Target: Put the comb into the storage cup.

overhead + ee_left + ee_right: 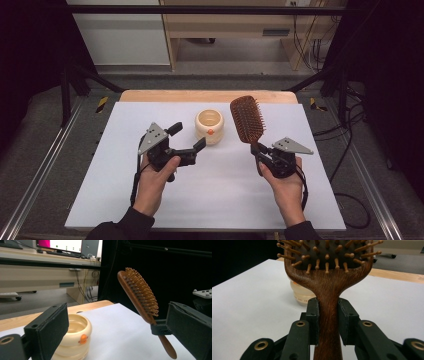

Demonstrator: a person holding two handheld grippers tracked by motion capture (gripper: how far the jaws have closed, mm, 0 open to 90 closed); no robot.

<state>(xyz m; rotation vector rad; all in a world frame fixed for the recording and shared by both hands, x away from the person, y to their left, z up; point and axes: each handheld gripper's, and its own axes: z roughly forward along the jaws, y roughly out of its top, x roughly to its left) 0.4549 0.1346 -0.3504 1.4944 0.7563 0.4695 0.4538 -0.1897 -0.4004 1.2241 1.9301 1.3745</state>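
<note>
A brown wooden hairbrush [247,119] with wooden bristles is held up off the table, head pointing away from me. My right gripper [258,152] is shut on its handle [329,322], the two pads pressing on either side just below the head. A cream ring-shaped pot [209,126] with an orange mark sits on the white table cover [210,200] left of the brush. My left gripper [187,136] is open with nothing between its jaws, just left of the pot and above the table. In the left gripper view the pot [75,340] lies behind the left jaw and the hairbrush [140,297] stands tilted at the right.
The white cover lies on a wooden tabletop [210,96] framed by metal rails [35,175]. Beyond the far edge stand a wooden desk [235,25] and cables [345,115]. A monitor [60,245] sits on a desk in the left gripper view.
</note>
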